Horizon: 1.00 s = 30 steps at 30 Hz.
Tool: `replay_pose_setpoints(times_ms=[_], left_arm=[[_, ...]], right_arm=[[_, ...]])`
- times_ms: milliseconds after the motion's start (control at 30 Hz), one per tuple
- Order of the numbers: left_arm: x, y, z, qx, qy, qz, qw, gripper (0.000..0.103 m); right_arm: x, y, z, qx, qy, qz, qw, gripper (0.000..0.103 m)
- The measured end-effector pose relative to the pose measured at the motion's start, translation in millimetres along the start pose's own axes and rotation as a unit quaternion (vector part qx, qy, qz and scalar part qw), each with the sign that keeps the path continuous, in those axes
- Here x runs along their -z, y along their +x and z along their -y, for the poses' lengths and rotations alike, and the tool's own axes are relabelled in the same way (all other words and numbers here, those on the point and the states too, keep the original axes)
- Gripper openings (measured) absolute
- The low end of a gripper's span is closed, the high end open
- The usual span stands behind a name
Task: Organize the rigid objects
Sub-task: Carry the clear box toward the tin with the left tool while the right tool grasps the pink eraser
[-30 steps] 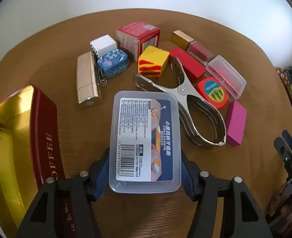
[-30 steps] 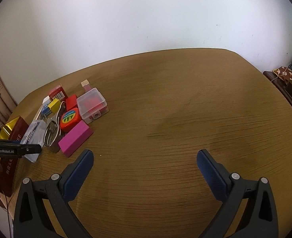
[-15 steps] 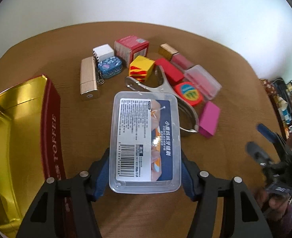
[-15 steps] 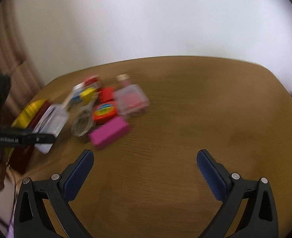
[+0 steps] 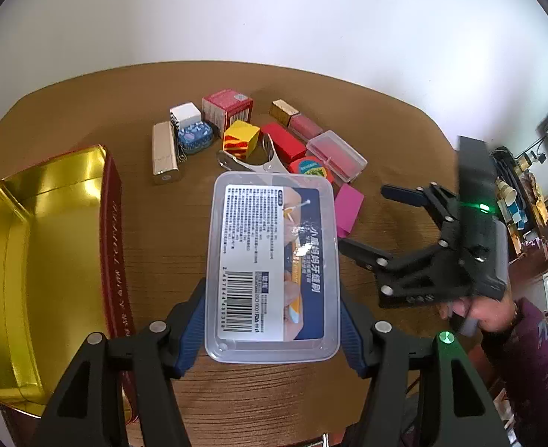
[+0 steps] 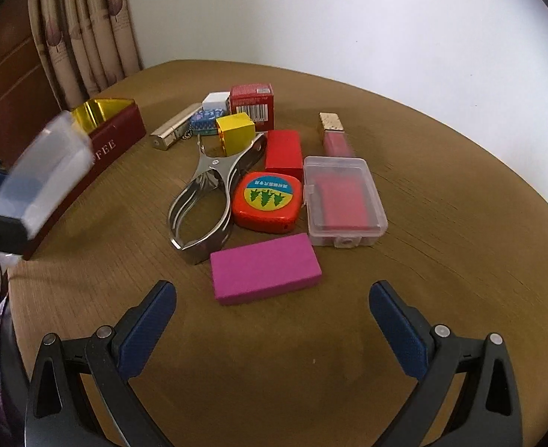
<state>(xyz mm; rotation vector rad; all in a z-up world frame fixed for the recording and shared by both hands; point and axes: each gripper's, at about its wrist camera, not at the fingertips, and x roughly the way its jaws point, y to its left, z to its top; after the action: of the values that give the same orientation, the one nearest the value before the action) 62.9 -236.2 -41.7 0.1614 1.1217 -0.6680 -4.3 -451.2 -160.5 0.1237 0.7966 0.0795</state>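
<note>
1. Wooden round table (image 6: pixel 441 223) carries our clutter below a white wall.
2. Our left gripper (image 5: pixel 272 329) pinches the clear labelled box (image 5: pixel 272 260) above the table, and the gold-lined tin (image 5: pixel 43 253) sits left of it.
3. Our right gripper (image 6: pixel 272 329) is spread, empty, with the pink block (image 6: pixel 265 268) just ahead and the tape measure (image 6: pixel 268 201) beyond.

Clear plastic box (image 5: pixel 272 266), shiny gold-lined tin (image 5: pixel 46 246)
</note>
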Motion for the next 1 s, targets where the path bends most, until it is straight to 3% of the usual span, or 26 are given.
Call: replay_pose_setpoints(times_ms=[100, 167, 333, 633, 800, 1000], left_arm=[[1.4, -3.1, -0.5, 0.002, 0.000, 0.004, 1.0000, 0.063], [1.3, -4.0, -1.7, 0.003, -0.003, 0.005, 1.0000, 0.063], [3.4, -10.3, -3.7, 0.002, -0.008, 0.010, 0.9999, 0.063], [7.9, -40.0, -29.2, -0.013, -0.036, 0.027, 0.9989, 0.063], [3.3, -54.2, -68.5, -0.056, -0.061, 0.041, 0.9957, 0.063], [-6.4, -40.3, -130.3, -0.125, -0.093, 0.029, 0.9874, 0.063]], right_arm=[[-3.8, 8.2, -0.4, -0.005, -0.009, -0.008, 1.000, 0.099], [-5.6, 15.6, 0.2, -0.016, -0.015, -0.026, 0.999, 0.087], [-12.8, 20.4, -1.5, -0.012, -0.025, -0.026, 0.999, 0.058], [5.0, -2.4, 3.2, -0.001, 0.010, -0.013, 1.000, 0.058], [16.5, -35.6, 1.3, -0.017, 0.037, 0.015, 0.999, 0.058], [9.8, -65.5, -11.3, -0.037, 0.045, 0.047, 0.997, 0.058]])
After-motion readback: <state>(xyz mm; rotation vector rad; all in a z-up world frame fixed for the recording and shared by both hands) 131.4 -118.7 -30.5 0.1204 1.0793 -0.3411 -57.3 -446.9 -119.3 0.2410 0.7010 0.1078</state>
